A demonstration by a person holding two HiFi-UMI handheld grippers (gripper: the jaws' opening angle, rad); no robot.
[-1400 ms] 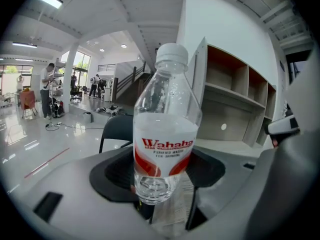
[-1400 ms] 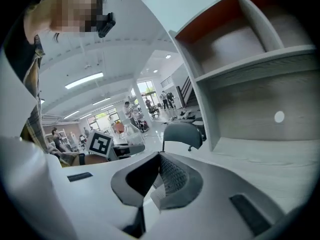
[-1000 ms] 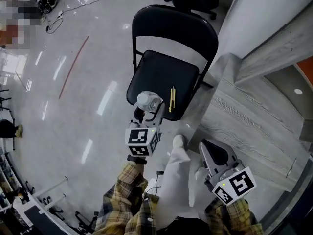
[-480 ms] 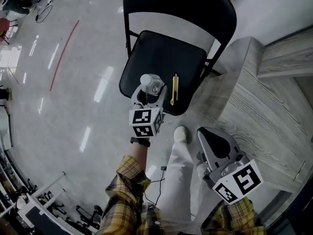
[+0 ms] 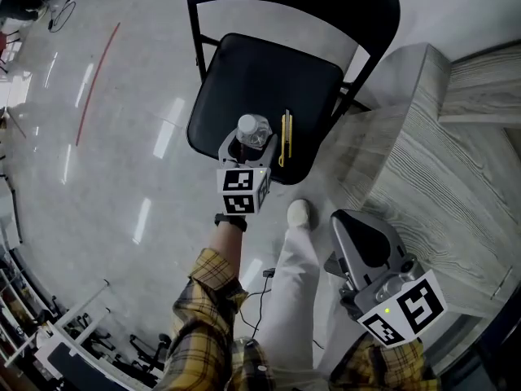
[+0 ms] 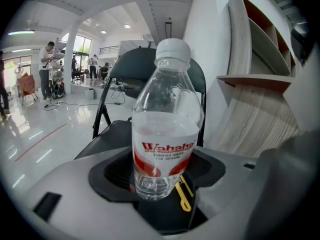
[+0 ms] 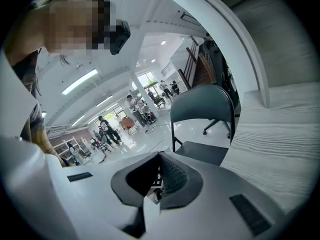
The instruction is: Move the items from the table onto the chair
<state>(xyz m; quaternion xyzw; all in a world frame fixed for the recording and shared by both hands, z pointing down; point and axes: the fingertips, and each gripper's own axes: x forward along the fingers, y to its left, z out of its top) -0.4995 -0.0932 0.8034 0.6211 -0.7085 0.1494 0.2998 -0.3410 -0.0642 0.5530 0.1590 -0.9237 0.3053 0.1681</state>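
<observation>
A clear water bottle (image 5: 253, 130) with a white cap and red label stands upright between the jaws of my left gripper (image 5: 247, 145), over the front edge of the black folding chair's seat (image 5: 244, 88). In the left gripper view the bottle (image 6: 166, 129) fills the middle, gripped at its lower part by my left gripper (image 6: 162, 176). A yellow utility knife (image 5: 285, 137) lies on the seat just right of the bottle; the knife (image 6: 183, 193) also shows behind the bottle's base. My right gripper (image 5: 364, 251) is shut and empty, held low beside the wooden table (image 5: 440, 177).
The chair's backrest (image 5: 309, 6) rises at the far side. A person's white-trousered leg and shoe (image 5: 299, 214) stand between the grippers. The grey wooden table (image 7: 280, 144) lies right of the chair. Glossy floor (image 5: 98, 153) spreads to the left.
My left gripper has come down with the bottle toward the seat's front edge, beside the knife. The right gripper has sunk a little.
</observation>
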